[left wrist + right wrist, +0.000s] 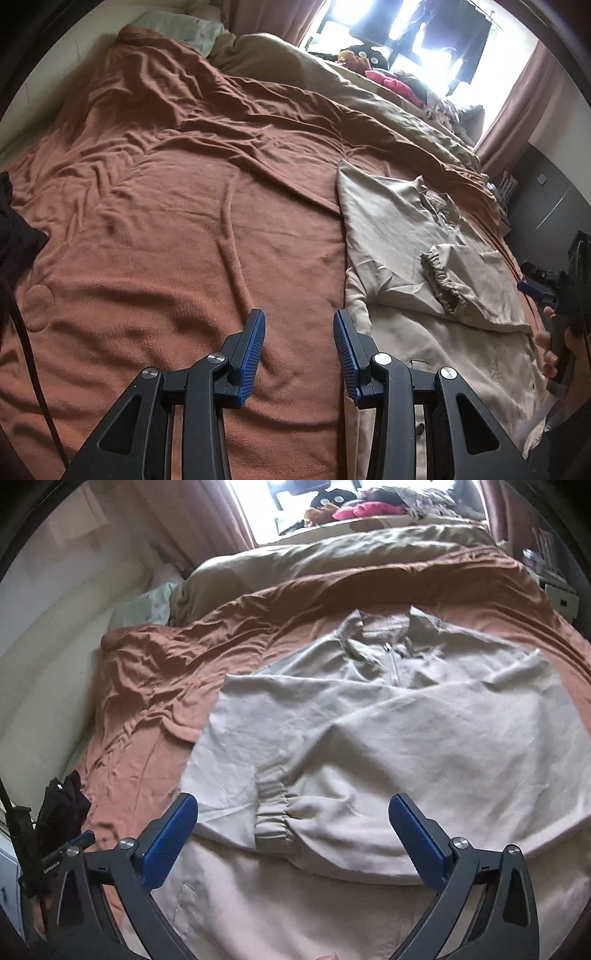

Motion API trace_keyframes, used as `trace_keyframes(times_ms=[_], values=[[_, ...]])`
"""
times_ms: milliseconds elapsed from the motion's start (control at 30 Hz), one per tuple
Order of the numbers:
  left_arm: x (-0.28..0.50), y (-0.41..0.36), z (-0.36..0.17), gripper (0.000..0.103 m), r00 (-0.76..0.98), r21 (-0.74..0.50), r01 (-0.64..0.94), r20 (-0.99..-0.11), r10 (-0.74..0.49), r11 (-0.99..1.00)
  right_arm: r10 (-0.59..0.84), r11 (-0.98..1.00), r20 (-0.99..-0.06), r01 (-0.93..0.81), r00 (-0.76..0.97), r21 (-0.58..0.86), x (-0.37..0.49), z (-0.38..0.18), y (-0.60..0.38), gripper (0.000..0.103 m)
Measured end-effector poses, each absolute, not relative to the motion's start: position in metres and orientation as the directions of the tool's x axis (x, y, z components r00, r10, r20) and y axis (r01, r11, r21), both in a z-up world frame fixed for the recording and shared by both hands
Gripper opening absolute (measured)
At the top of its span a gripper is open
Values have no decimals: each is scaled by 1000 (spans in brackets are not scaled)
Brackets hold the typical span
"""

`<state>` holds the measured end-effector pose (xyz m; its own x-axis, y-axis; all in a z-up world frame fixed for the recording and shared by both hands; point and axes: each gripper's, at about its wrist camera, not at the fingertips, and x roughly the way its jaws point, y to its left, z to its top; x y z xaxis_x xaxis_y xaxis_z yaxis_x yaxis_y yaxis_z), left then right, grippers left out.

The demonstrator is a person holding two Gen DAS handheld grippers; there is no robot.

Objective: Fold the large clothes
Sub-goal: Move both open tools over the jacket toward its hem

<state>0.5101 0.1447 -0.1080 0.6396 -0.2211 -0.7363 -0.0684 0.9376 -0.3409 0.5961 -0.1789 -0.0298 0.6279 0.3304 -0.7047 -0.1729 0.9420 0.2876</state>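
A wide brown blanket [177, 206] covers the bed, wrinkled toward the far side, with an olive duvet [332, 554] behind it under the bright window. On the blanket lies the task's thing, a large beige jacket [406, 720]. It is spread flat with its collar and zipper [394, 666] toward the window, and both sleeves are already folded in over the chest. One elastic cuff [273, 808] rests near the middle of the body, close to the lower fold.

The right gripper [291, 834] hovers over the jacket near this cuff. Its jaws are spread wide and nothing is between them. The left gripper [299, 354] is at the left edge of the jacket, mostly above the blanket. Its jaws are partly apart and also empty.

I think the next step is to fold the body in half. The risk is that the sleeves slide out when the hem is lifted, because they only lie loose on smooth fabric. Also, the left gripper sits very near the blanket, so it may pinch the blanket together with the jacket edge. If the two hands lift unevenly, the fold becomes crooked.
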Motion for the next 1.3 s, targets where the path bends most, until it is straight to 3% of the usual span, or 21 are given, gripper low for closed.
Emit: trace_keyframes(times_ms=[167,567,633,700,833,900,1033,1133,1300], values=[[520,117,-103,40,638,-350,-29,-727,-253,936,337,936,-698,-144,632,321,578,-32,-215,103],[568,-6,-98,42,555,-340,107,-759,-340,934,195,954,-699,33,688,298,520,-42,-348,103],[574,-23,-101,43,541,-337,122,-766,-347,934,181,950,-700,60,691,305,513,-42,-367,103],[583,-43,-105,52,523,-331,135,-777,-351,934,171,945,-702,88,691,316,506,-45,-388,100],[601,-78,-117,54,489,-316,158,-798,-352,936,145,933,-711,144,688,330,497,-51,-424,99],[610,-92,-126,54,469,-305,168,-812,-348,937,153,916,-712,172,685,363,494,-57,-442,92],[625,-115,-151,54,432,-206,172,-863,-262,963,191,876,-726,219,661,430,493,-76,-469,65],[632,-119,-167,54,427,-125,172,-884,-189,977,212,861,-730,228,650,454,495,-89,-475,56],[645,-117,-172,65,455,-66,184,-879,-144,981,233,844,-713,227,661,486,502,-92,-478,55]])
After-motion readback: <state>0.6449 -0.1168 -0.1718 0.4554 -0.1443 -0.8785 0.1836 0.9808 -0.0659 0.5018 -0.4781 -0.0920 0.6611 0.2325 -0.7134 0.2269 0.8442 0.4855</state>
